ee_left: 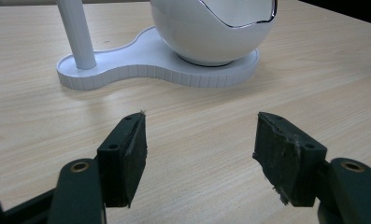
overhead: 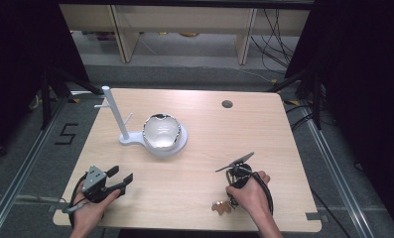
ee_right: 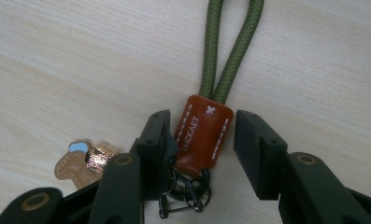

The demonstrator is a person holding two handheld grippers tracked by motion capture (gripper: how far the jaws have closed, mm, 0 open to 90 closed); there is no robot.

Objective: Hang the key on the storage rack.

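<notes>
**Keychain between the right tongs, near edge of the desk**

On the near right part of the desk [overhead: 194, 173], in the high view, the right tongs [overhead: 223, 202] point down toward the person, over a keychain [overhead: 219, 207] that lies close to the front edge. The left tongs [overhead: 121, 177] rest at the near left, apart and empty, well apart from the keychain. Farther back stands a white hook stand [overhead: 116, 116] with a white bowl [overhead: 161, 131] on its base.

In the left gripper view, the left tongs [ee_left: 199, 149] stand wide apart with only bare desk between them; the stand's base [ee_left: 127, 65] and the bowl [ee_left: 211, 28] lie ahead.

In the right gripper view, the brown leather tab [ee_right: 203, 135] of the keychain lies between the right tongs [ee_right: 204, 144]. The left pad is touching or nearly touching it, the right pad is clearly apart, so the tab is not clamped. The green cord loop [ee_right: 230, 51] runs straight away from the tongs, so the long axis lies along them; the metal rings [ee_right: 185, 191] and a small charm [ee_right: 85, 163] lie on the near side. I judge the right hand only needs to close across the tab.
</notes>
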